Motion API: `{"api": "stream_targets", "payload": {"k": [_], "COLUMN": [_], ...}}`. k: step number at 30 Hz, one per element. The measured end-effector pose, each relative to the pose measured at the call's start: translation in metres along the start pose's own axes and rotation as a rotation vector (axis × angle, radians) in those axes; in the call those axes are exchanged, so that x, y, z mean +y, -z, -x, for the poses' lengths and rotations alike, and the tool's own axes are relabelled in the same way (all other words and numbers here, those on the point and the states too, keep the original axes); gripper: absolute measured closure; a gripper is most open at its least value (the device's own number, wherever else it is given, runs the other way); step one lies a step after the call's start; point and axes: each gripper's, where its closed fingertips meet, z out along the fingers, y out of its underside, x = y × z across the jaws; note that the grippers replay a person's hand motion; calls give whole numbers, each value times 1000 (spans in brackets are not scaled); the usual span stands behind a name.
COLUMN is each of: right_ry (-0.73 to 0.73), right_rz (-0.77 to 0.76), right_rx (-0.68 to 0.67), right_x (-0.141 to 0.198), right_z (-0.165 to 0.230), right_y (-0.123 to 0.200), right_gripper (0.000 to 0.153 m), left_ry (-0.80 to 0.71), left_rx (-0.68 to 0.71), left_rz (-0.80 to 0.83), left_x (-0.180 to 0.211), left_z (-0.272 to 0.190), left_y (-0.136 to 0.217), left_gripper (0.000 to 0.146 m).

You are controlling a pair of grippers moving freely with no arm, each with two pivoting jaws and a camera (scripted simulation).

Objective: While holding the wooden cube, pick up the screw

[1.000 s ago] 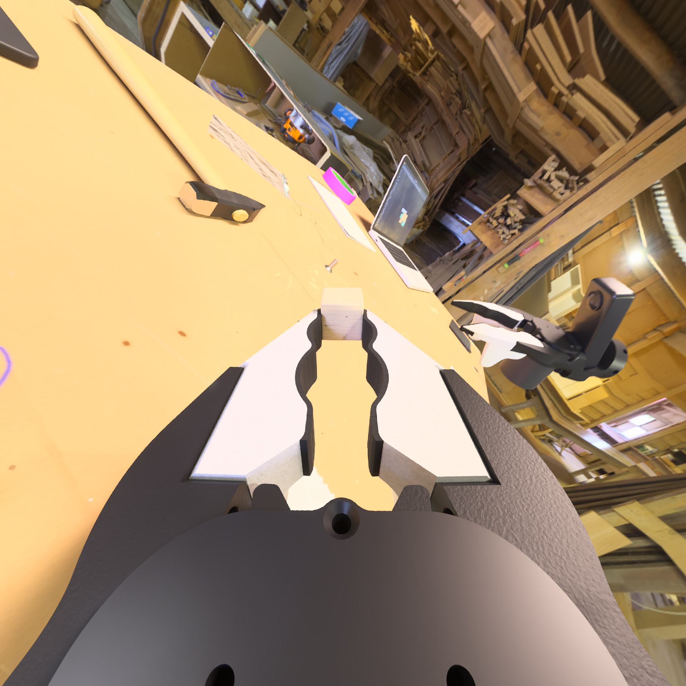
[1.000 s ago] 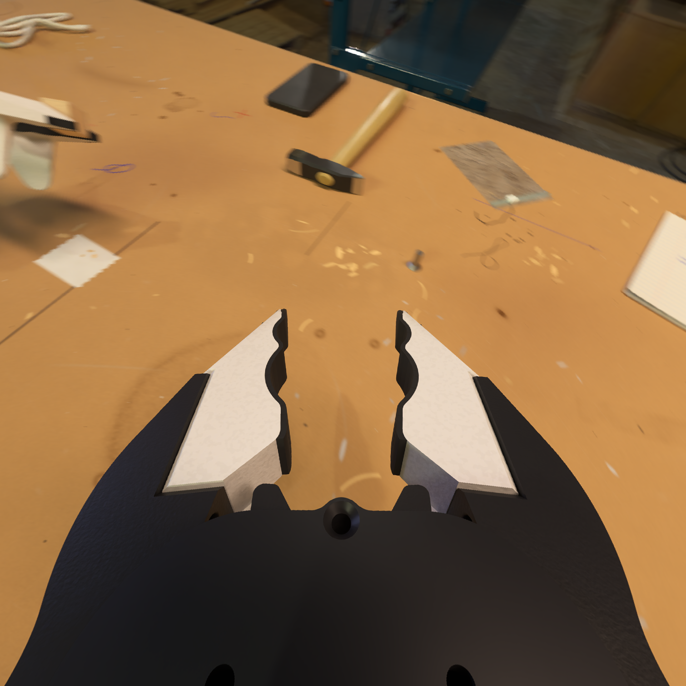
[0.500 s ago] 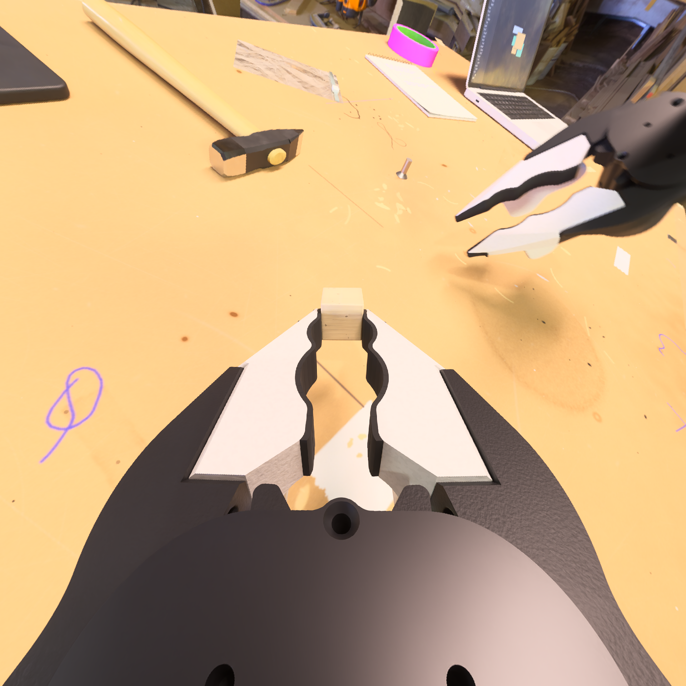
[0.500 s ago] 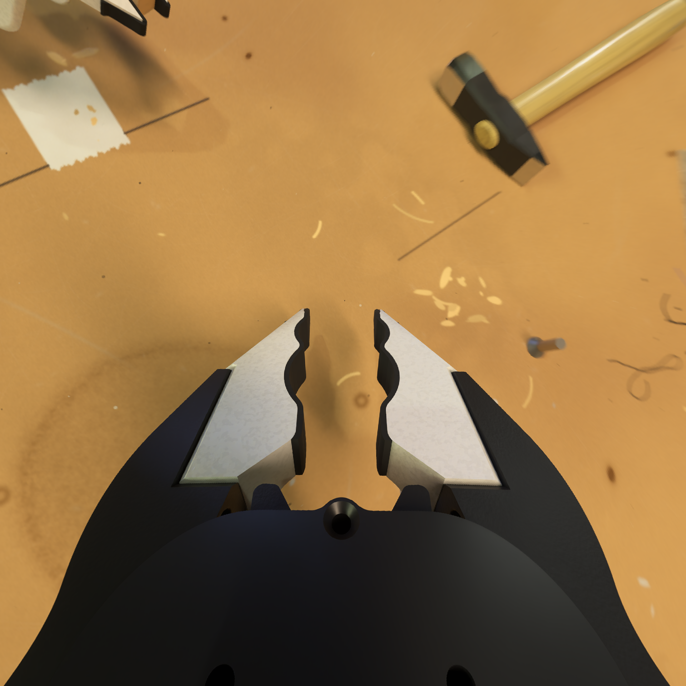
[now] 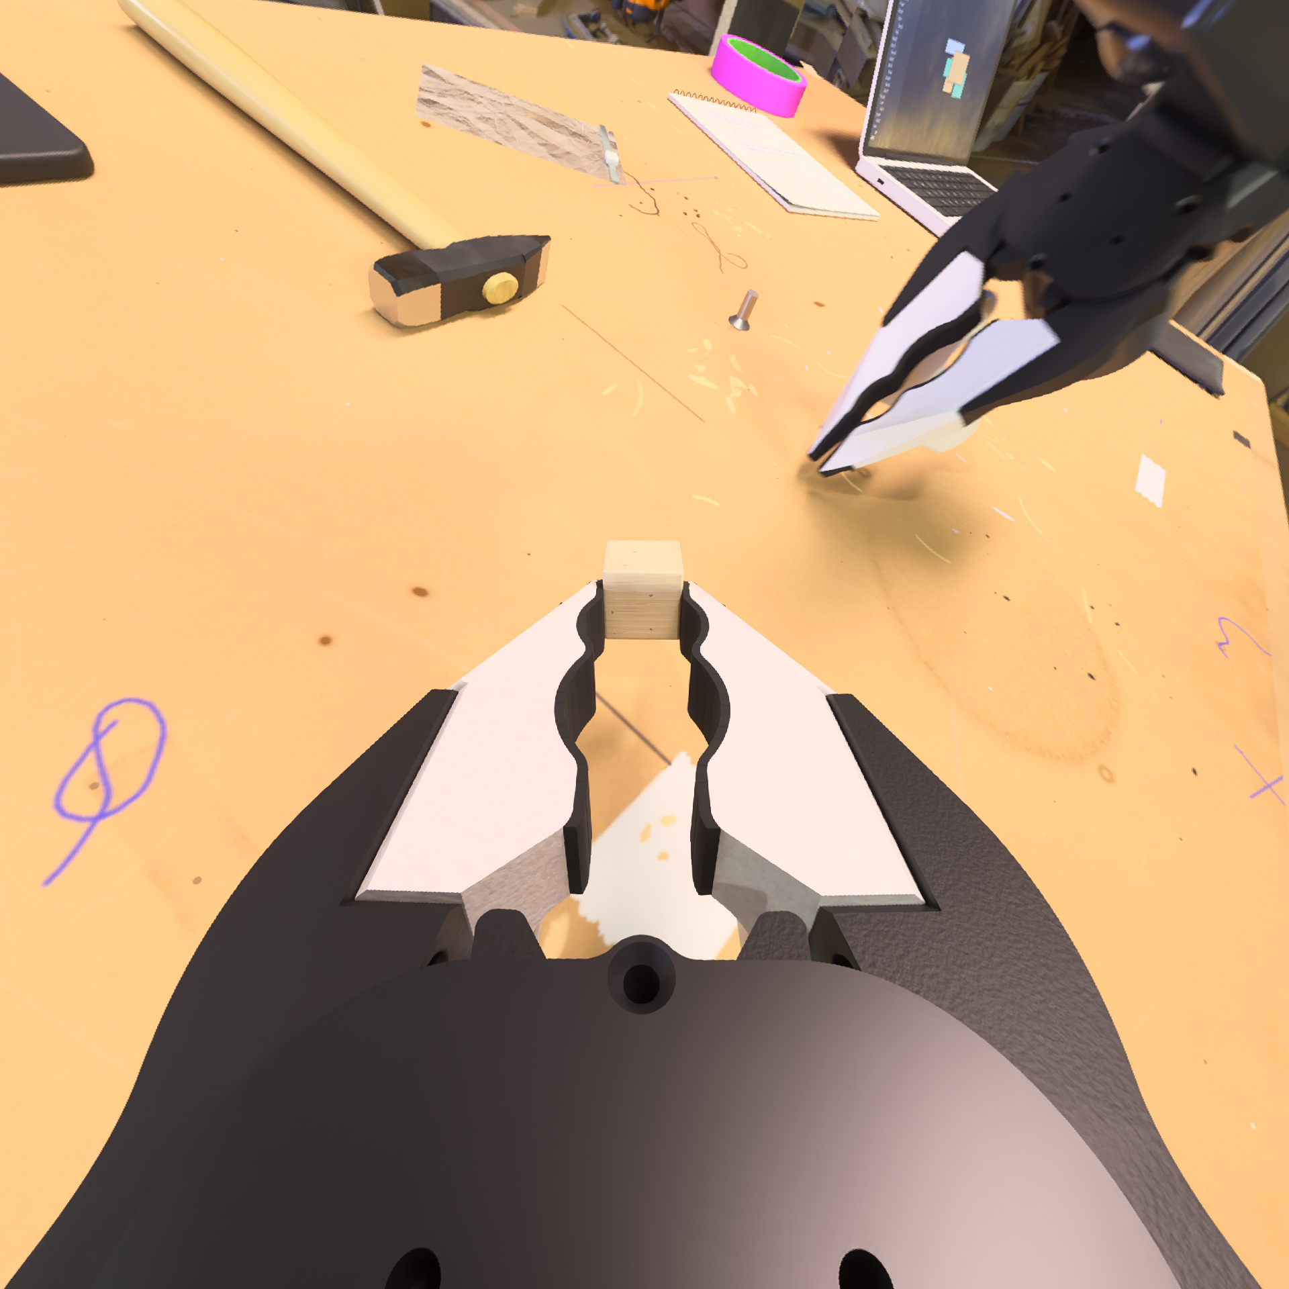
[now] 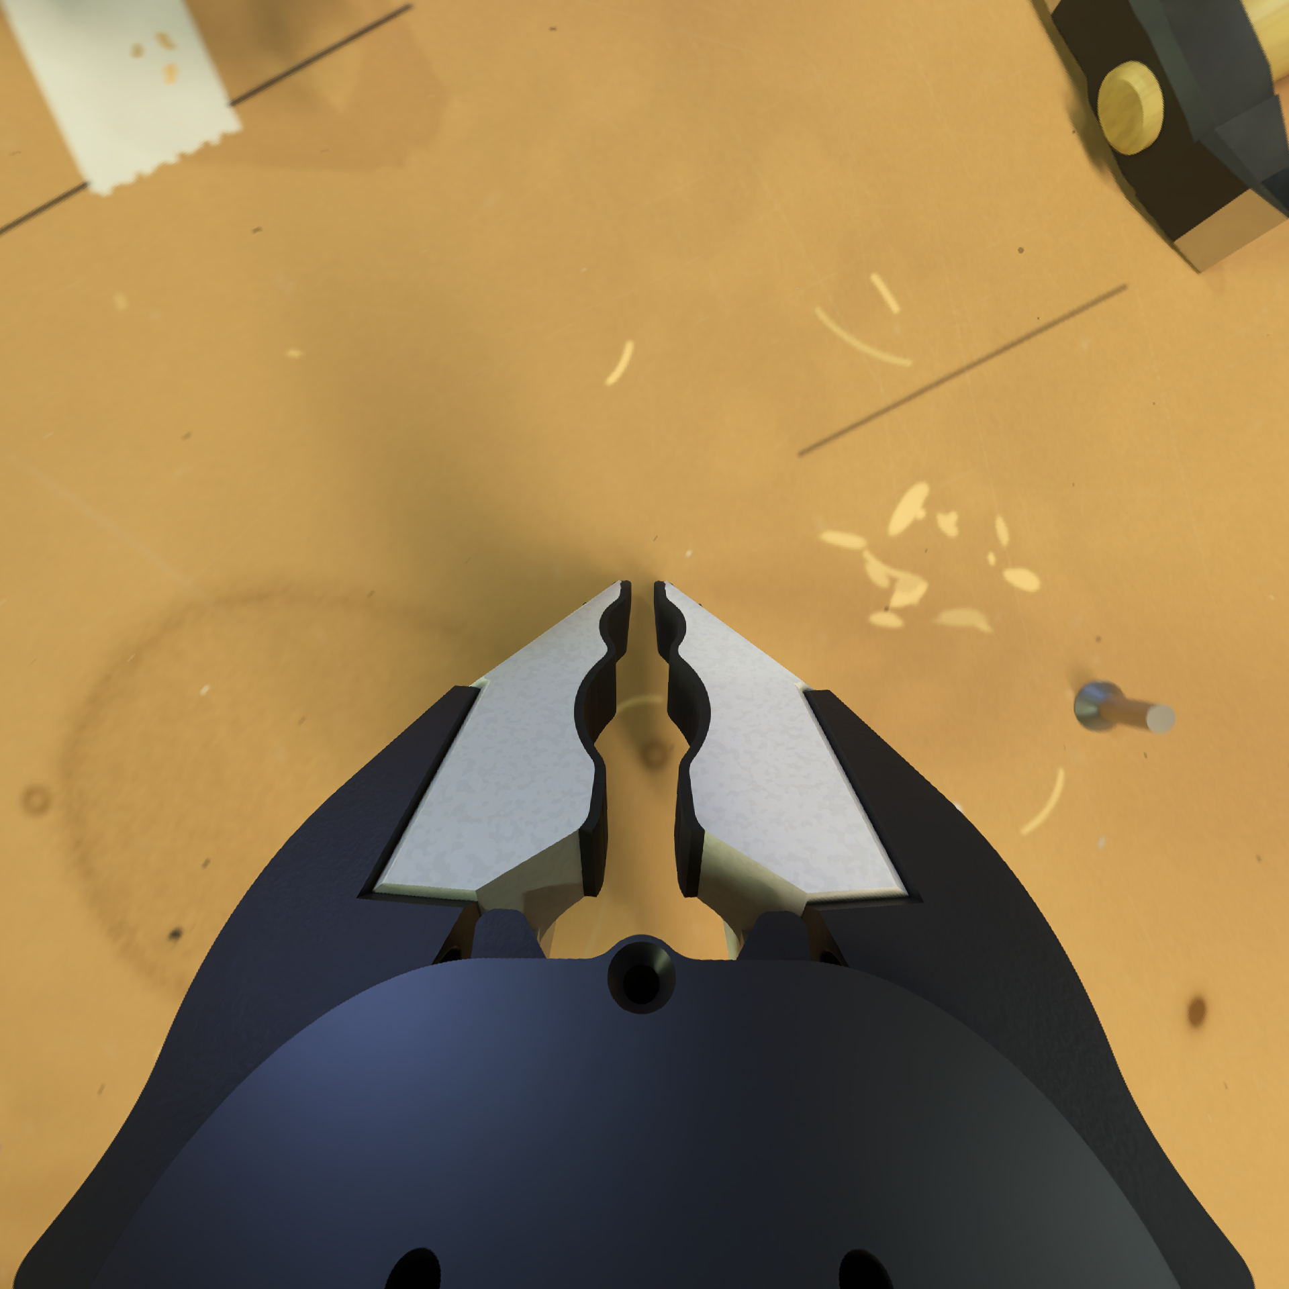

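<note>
Screw (image 6: 1123, 707) lies at three o'clock from my nearly clenched, empty right gripper (image 6: 642, 589); I should reopen, shift over, while left gripper (image 5: 642, 593) grips the wooden cube (image 5: 642, 589).

Hammer (image 6: 1186, 118) head cut by the frame corner; phone (image 5: 35, 150) cropped; laptop (image 5: 928, 104) lid runs off-frame.

Left gripper (image 5: 642, 593) is hovering level, its fingertips pinching a load between them. Right gripper (image 6: 642, 593) is pointing steeply downward, tips at the surface, jaws nearly closed with only a slim gap showing and nothing between them.
</note>
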Motion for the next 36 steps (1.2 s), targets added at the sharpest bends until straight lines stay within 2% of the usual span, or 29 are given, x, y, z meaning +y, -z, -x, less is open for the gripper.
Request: {"api": "stream_targets", "payload": {"k": [4, 7, 11, 15, 19, 23, 27, 31, 33, 36], "right_ry": [31, 28, 0, -55, -171, -317, -383, -398, -390, -318], "right_rz": [-22, -7, -53, -161, -260, -268, -208, -123, -128, -109], "right_rx": [-22, -25, 6, 81, 229, 323, 303, 301, 280, 261], "right_x": [15, 35, 49, 45, 36, 31, 29, 33, 32, 35], "right_z": [18, 28, 29, 12, -33, -92, -130, -145, -144, -134], "right_y": [34, 47, 52, 64, 75, 60, 32, 13, 12, 15], "right_gripper": [147, 146, 127, 121, 125, 128, 128, 133, 145, 145], "left_ry": [-5, 1, -21, -19, -16, -25, -28, -17, -20, -33], "left_rx": [-4, 7, 0, 1, 7, 7, 2, 18, 26, 28], "left_rz": [-7, -1, 18, 20, 25, 43, 45, 50, 51, 56], "left_x": [-2, 0, 4, 6, 7, 11, 12, 12, 11, 12], "left_z": [0, -2, -5, -5, -7, -8, -7, -8, -9, -11], "left_y": [1, -2, -4, -5, -6, -8, -8, -9, -10, -11], "left_gripper": [126, 126, 126, 126, 126, 126, 126, 126, 126, 126]}}
